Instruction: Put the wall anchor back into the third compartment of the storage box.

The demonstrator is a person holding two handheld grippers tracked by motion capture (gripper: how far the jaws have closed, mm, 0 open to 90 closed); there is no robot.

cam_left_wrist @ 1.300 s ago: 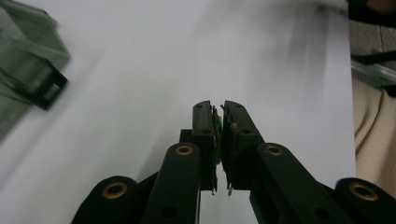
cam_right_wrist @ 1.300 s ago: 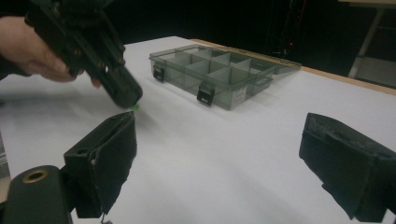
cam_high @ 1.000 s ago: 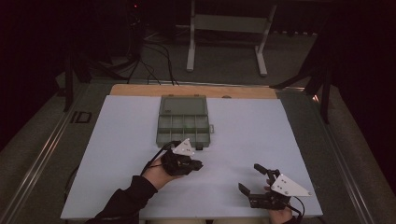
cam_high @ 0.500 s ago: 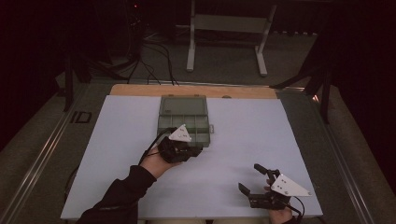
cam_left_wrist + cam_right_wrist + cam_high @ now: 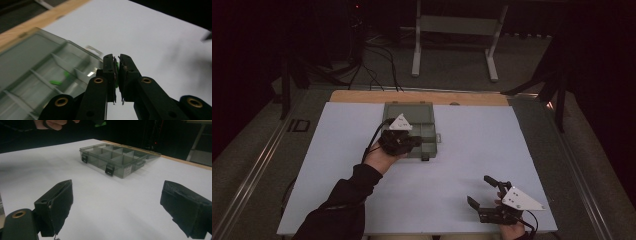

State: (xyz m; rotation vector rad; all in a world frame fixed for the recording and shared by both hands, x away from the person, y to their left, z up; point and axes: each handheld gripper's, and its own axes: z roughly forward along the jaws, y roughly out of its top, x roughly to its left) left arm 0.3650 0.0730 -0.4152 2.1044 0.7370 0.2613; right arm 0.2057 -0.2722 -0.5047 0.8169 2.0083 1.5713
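Left hand-held gripper (image 5: 414,142) over near-left part of the compartment box (image 5: 428,131), high view. Jaws clenched tight on a small green piece (image 5: 116,67); from the left gripper view just a sliver of green shows between the pads, rest hidden. Can't tell its shape. Same green bit shows at top edge of right gripper view, under the left hand (image 5: 379,159).

Box: smoky translucent plastic, dividers inside, lid open and lying flat toward far side. Sits on white tabletop (image 5: 337,150) near the far wooden edge, roughly centre-left. Two dark latches on the near wall, seen from right gripper view. Two more green pieces (image 5: 55,82) lie in compartments, blurred through the plastic in left gripper view.

Right hand-held gripper (image 5: 484,191) at near-right corner of tabletop, well apart from box. Jaws released, spread wide, nothing between them; bare white surface shows in the gap. Points toward box front.

Dark sleeve (image 5: 343,200) comes in from bottom left. Room beyond tabletop dark; a white stand frame (image 5: 457,30) on floor at far side.
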